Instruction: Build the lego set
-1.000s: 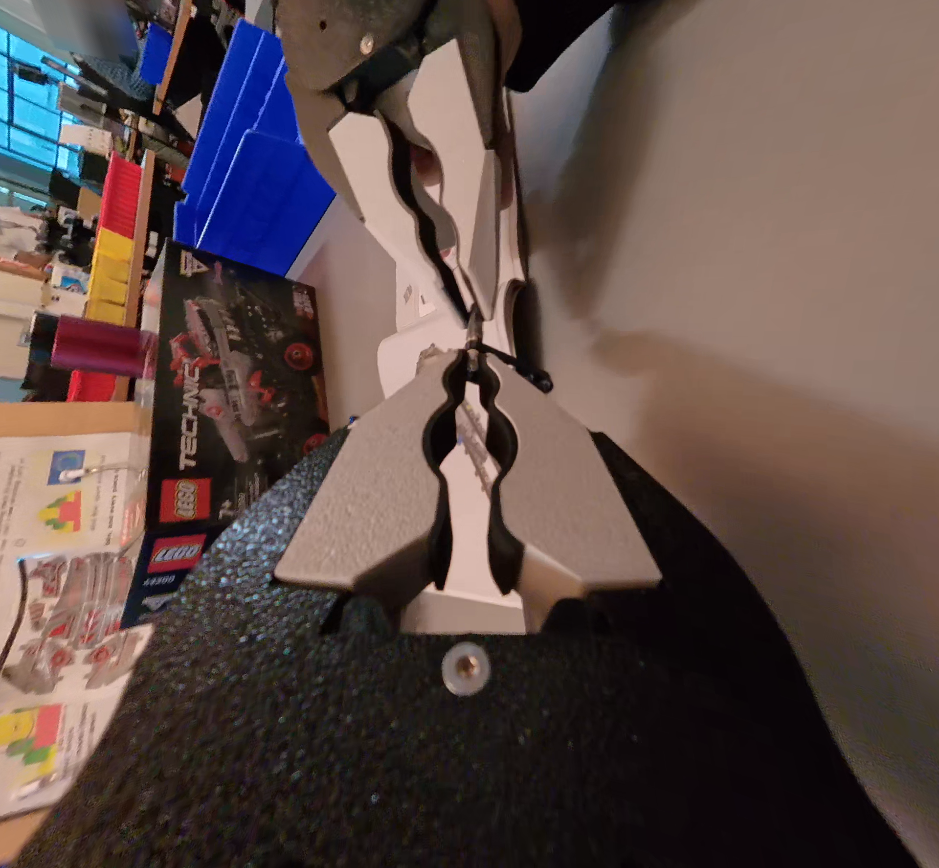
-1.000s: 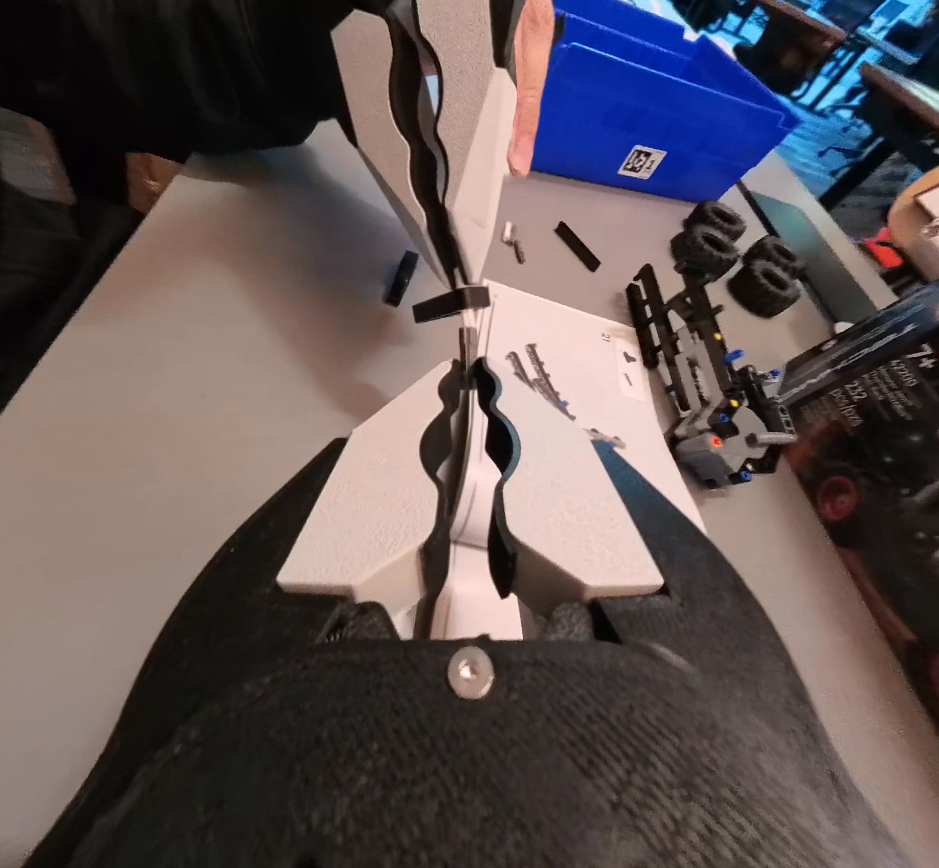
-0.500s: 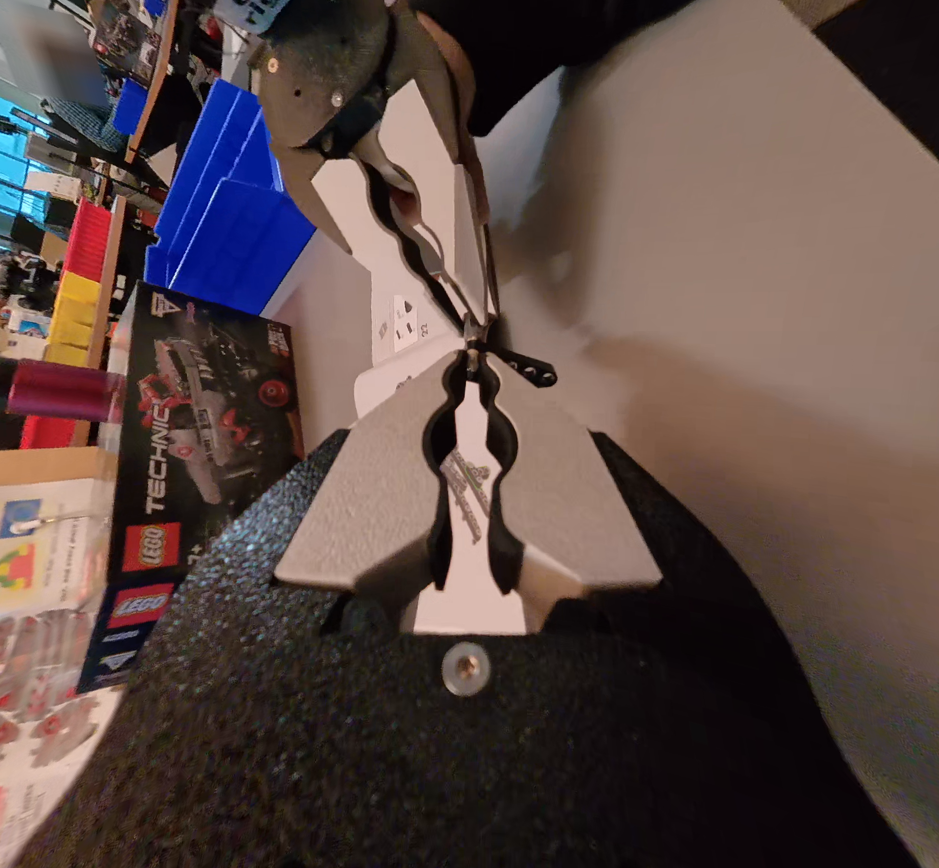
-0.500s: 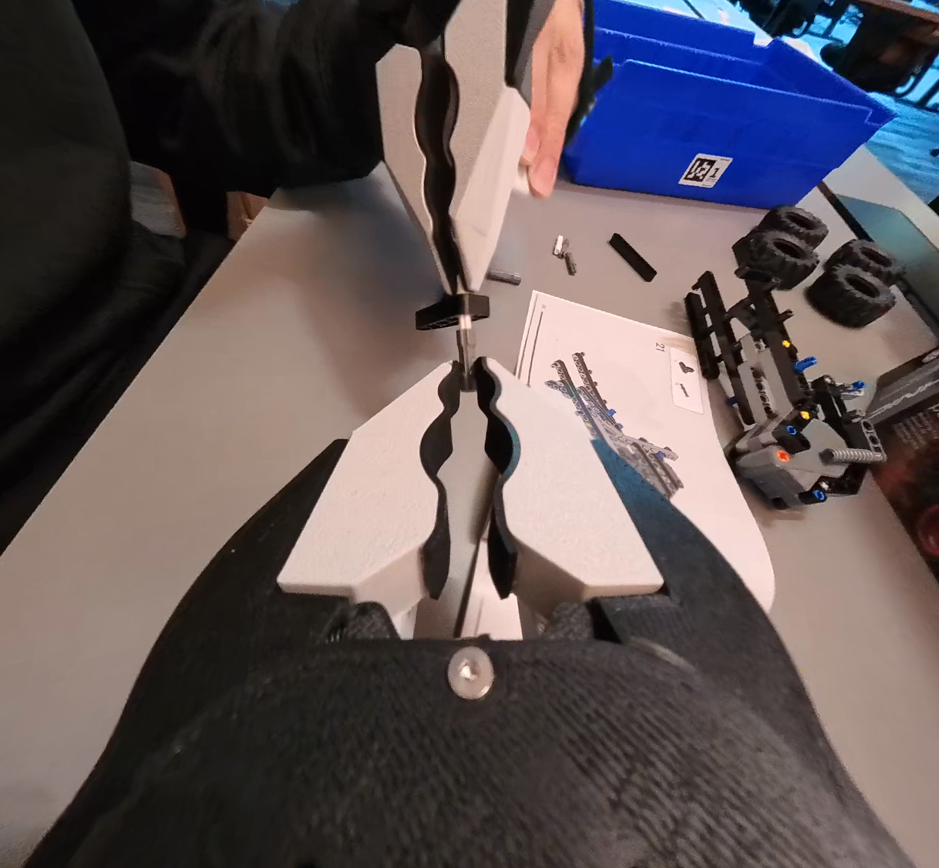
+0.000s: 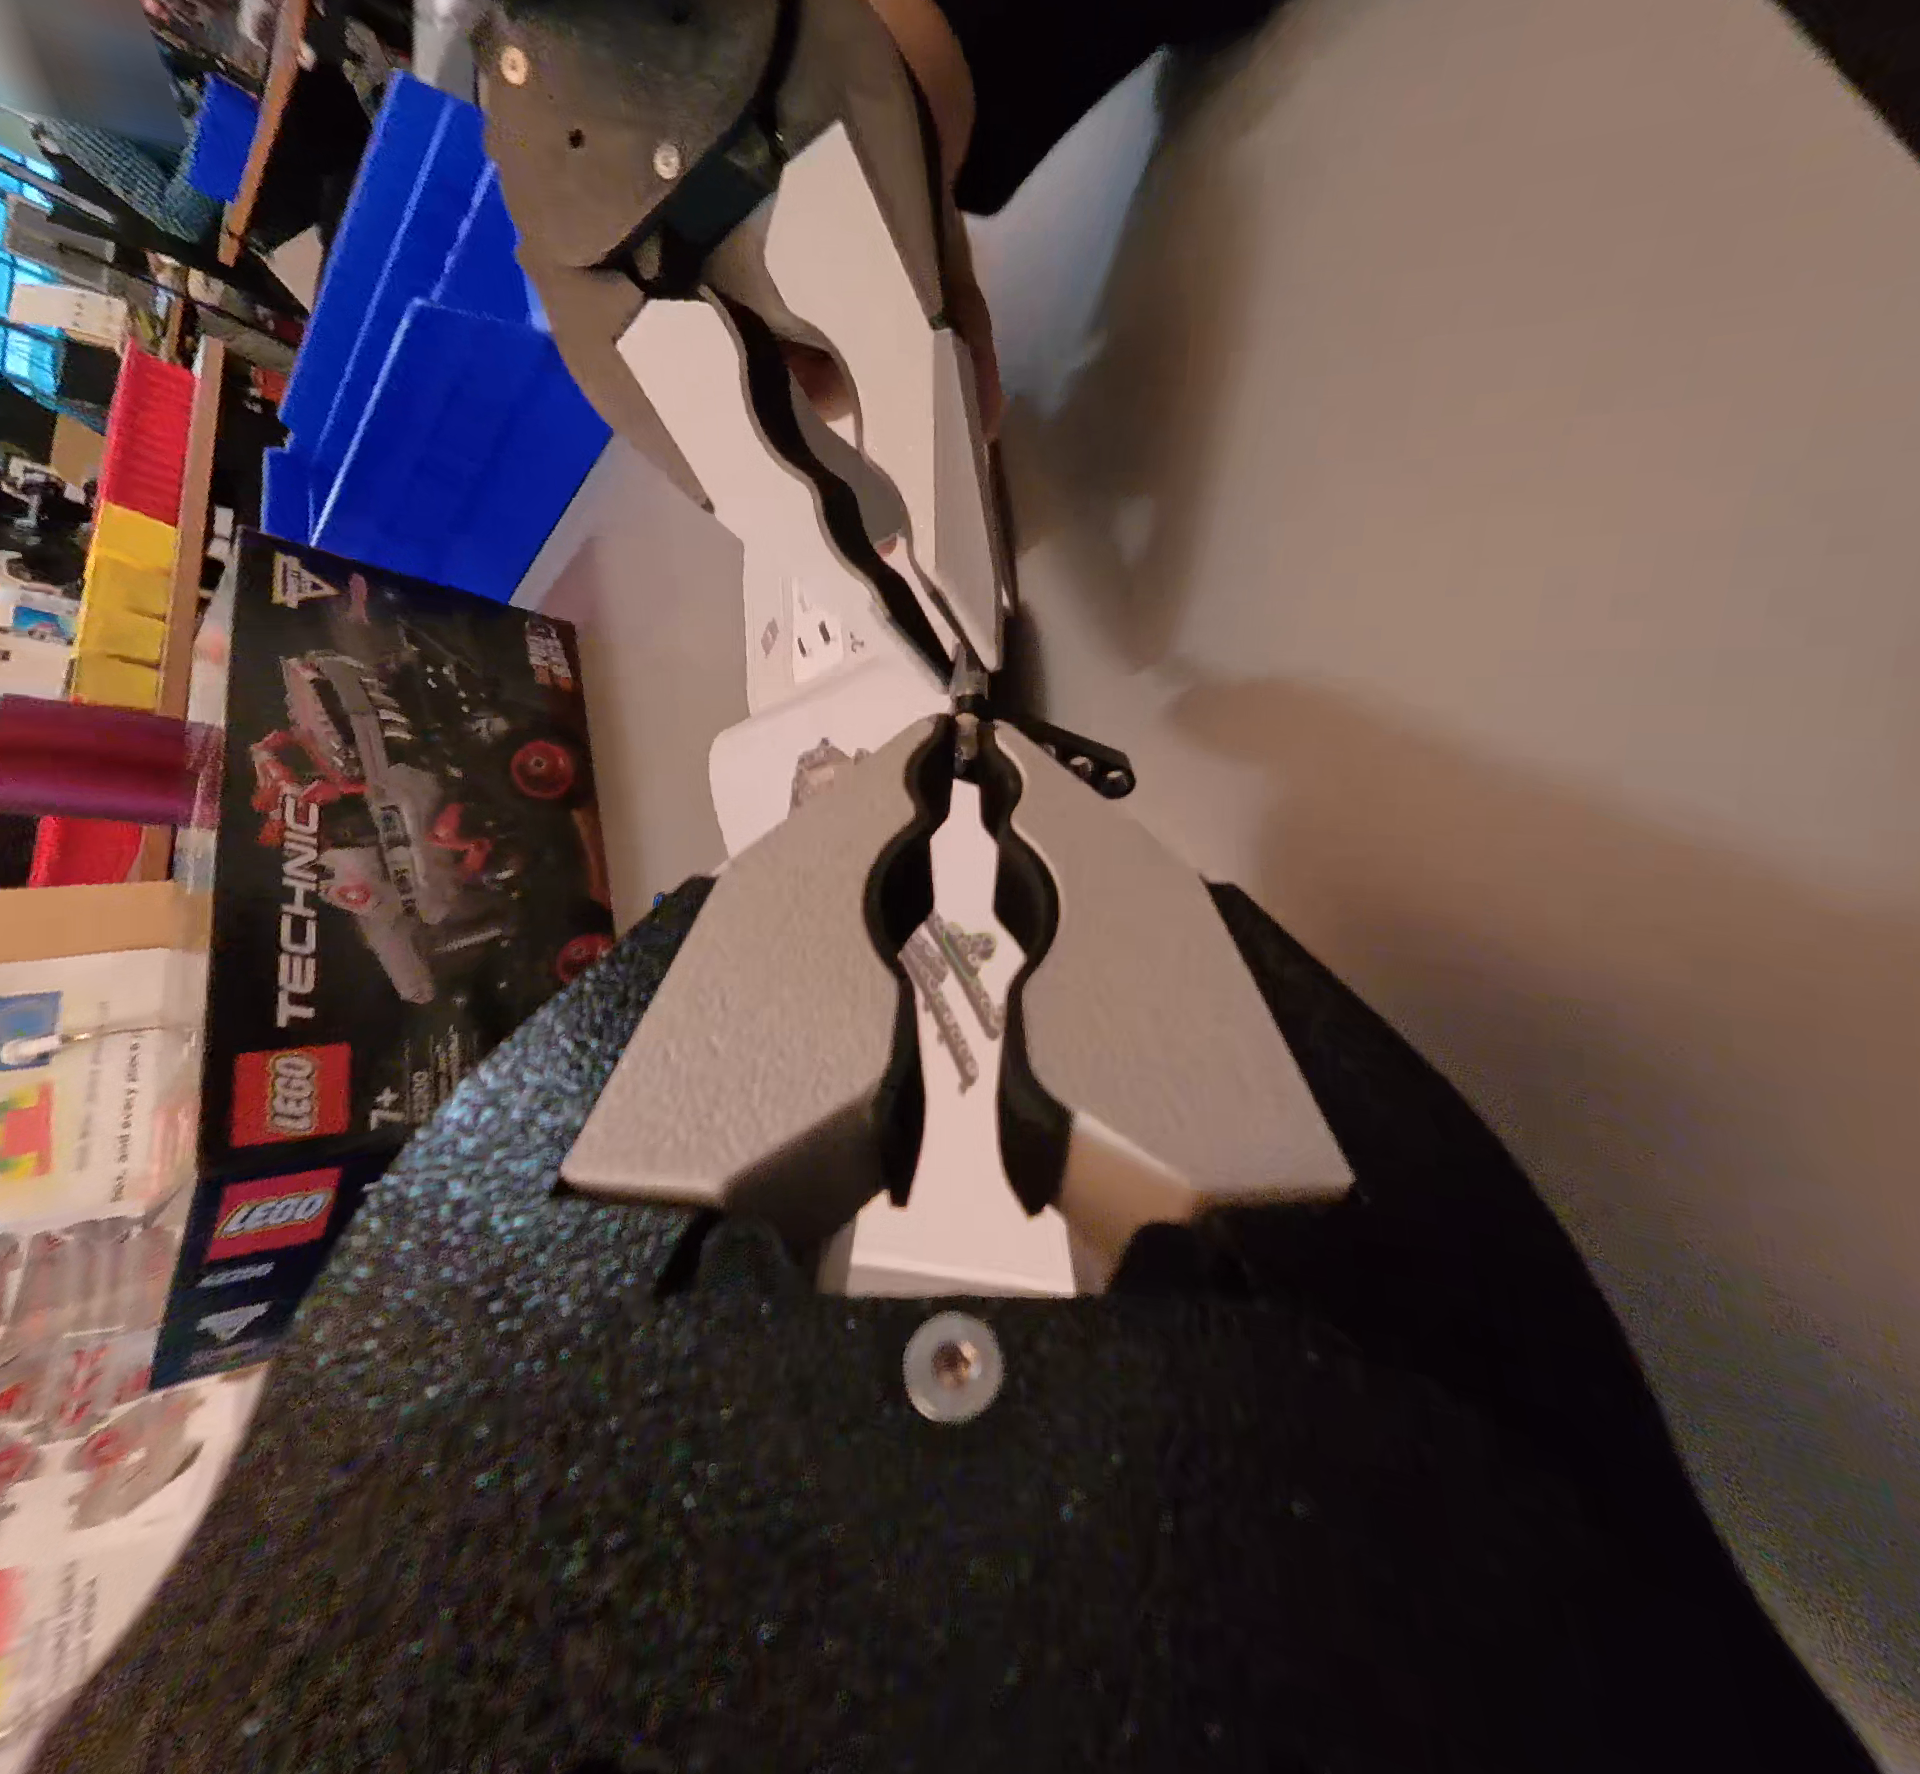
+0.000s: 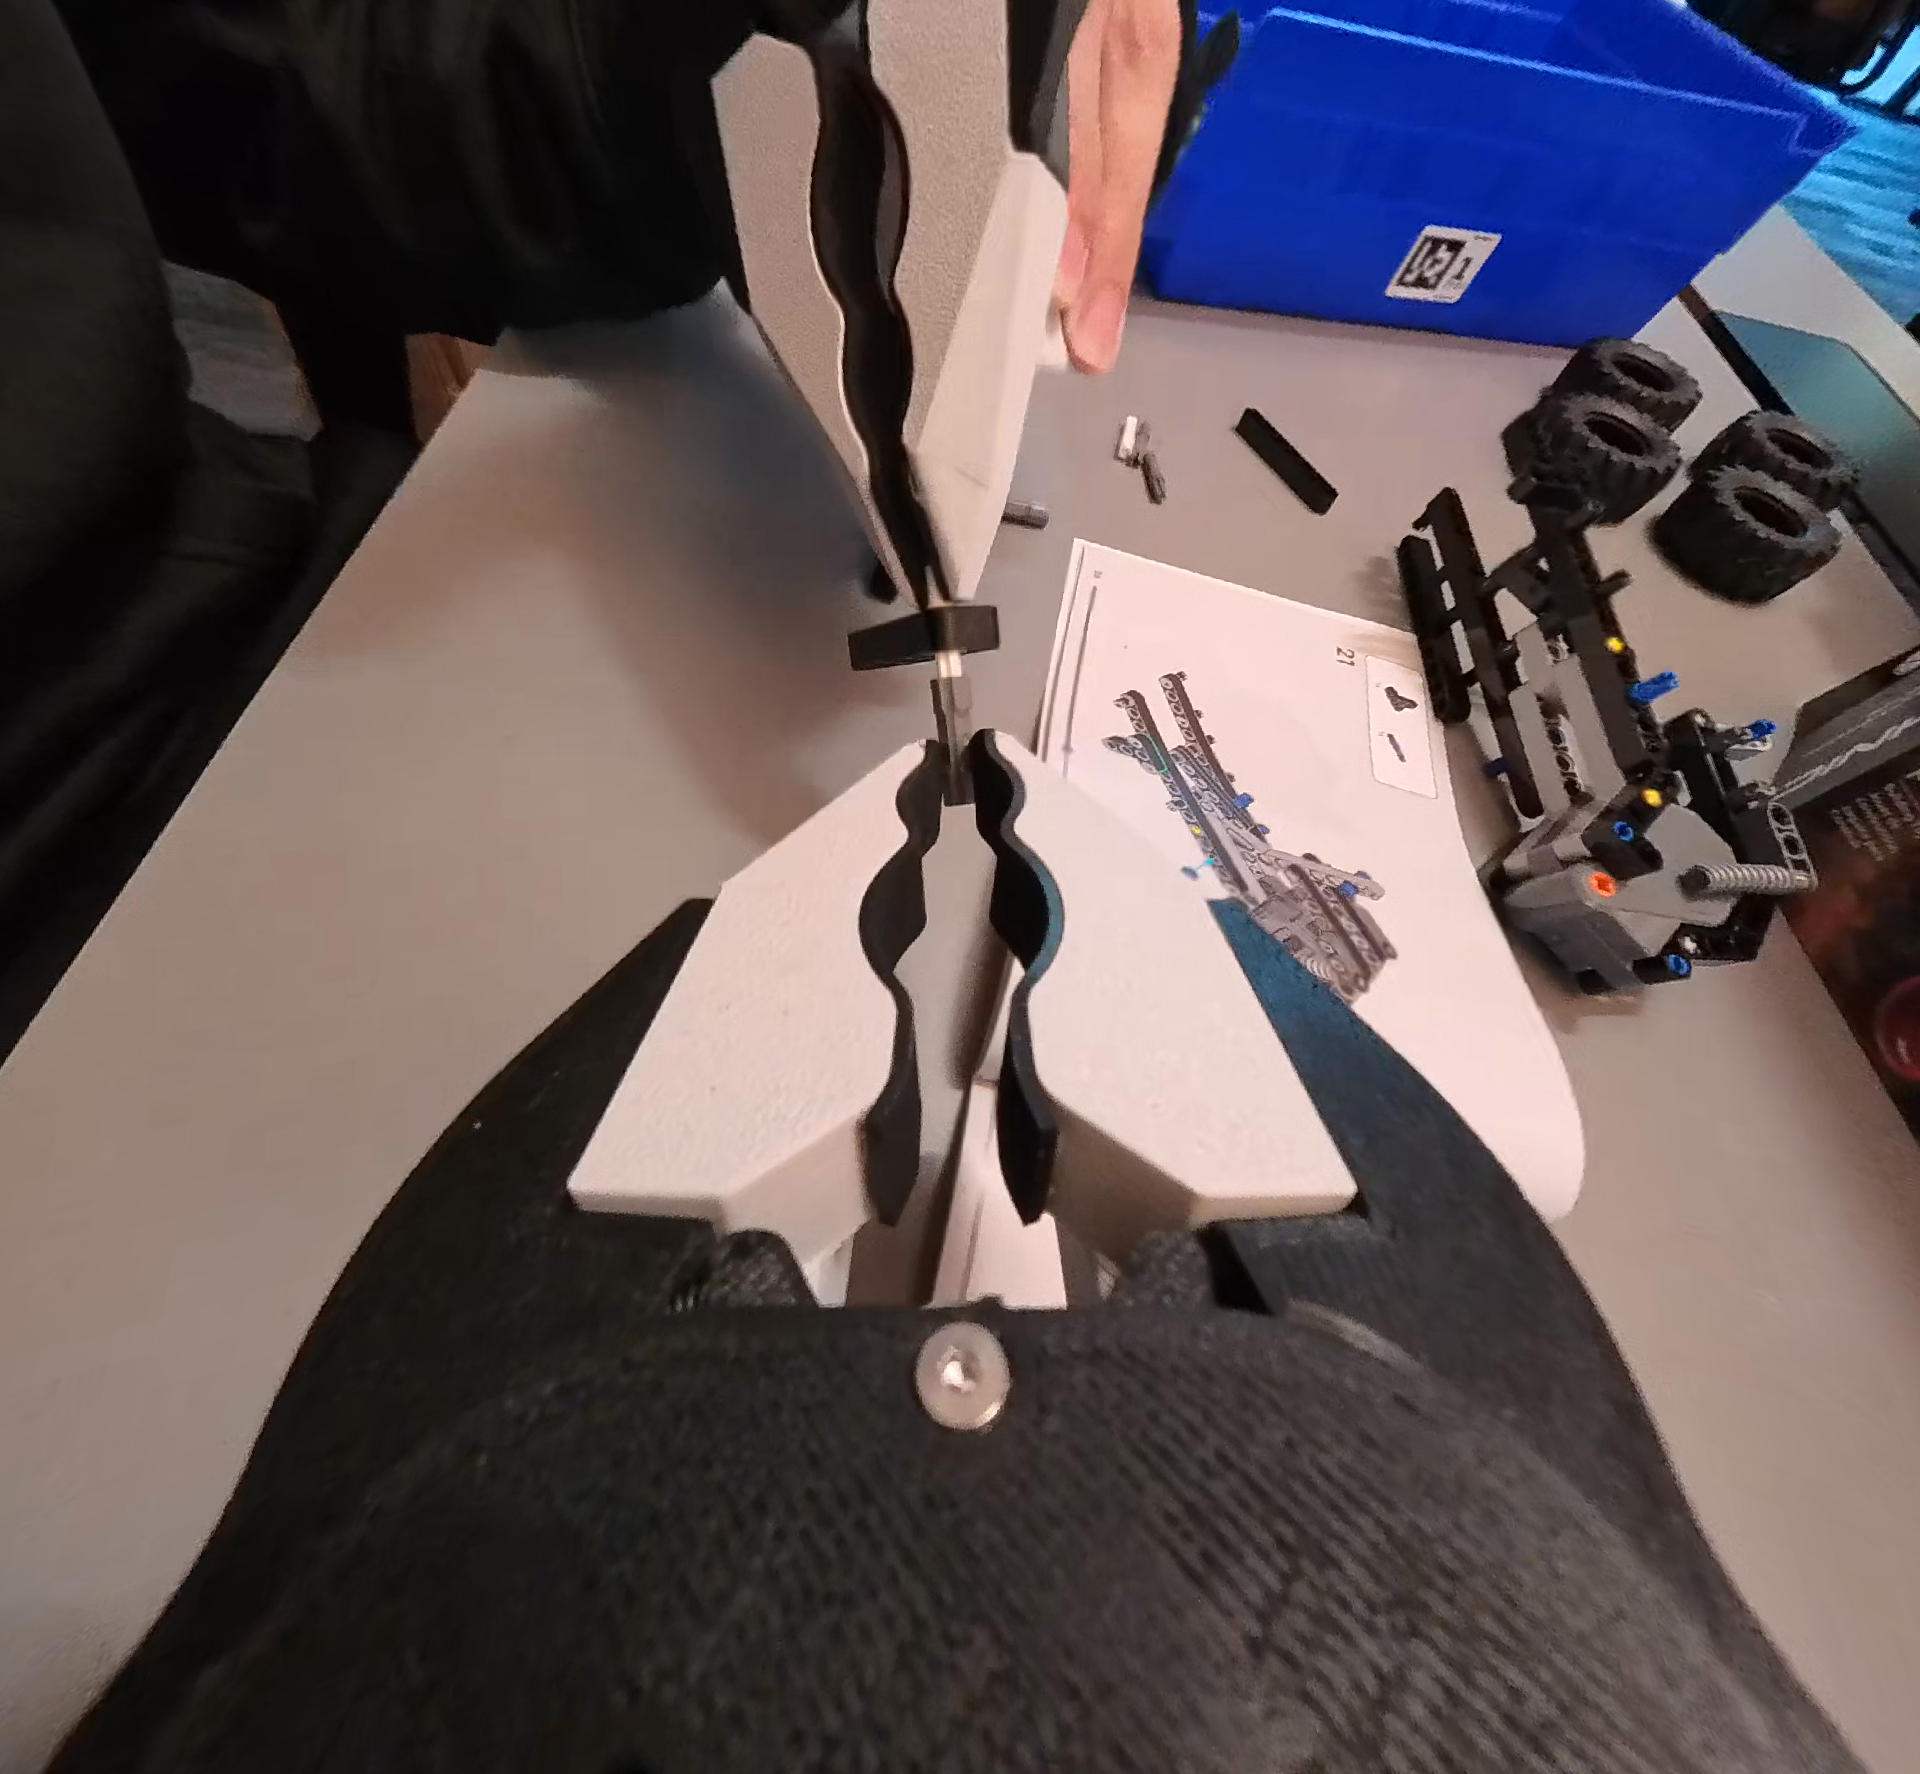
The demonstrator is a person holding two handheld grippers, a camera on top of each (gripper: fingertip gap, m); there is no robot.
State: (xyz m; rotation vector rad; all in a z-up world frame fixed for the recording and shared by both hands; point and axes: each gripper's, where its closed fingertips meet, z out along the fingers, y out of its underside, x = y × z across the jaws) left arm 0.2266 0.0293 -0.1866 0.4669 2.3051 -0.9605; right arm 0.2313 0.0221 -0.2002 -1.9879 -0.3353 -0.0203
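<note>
Both grippers meet tip to tip above the grey table (image 6: 312,789). The left gripper (image 5: 966,758) has its jaws pinched nearly shut on a small black beam (image 5: 1075,763), which sticks out to the right of its tips. The right gripper (image 6: 954,768) is likewise closed down narrow on a short pin (image 6: 951,685), grey and black, standing straight ahead of its jaws and touching the beam from below. My read is that the pin is being pushed into a hole of the beam: a small sub-assembly step, with the truck far from done. The next move looks to need a straight, steady press along the pin's axis, both grips firm so neither piece twists out.

Seen from the right gripper, left of the jaws there is only bare table and a dark sleeve (image 6: 416,114). Just right of the jaws lies the open instruction booklet (image 6: 1247,737). Ahead and to the right lie a few loose small parts (image 6: 1143,457) and a black bar (image 6: 1285,475). Farther right stands the part-built chassis (image 6: 1621,789), four black tyres (image 6: 1683,488) beyond it, a blue bin (image 6: 1455,114) behind them, and the set's box (image 6: 1860,789) at the edge. Nothing lies between the two grippers except the parts they hold.
</note>
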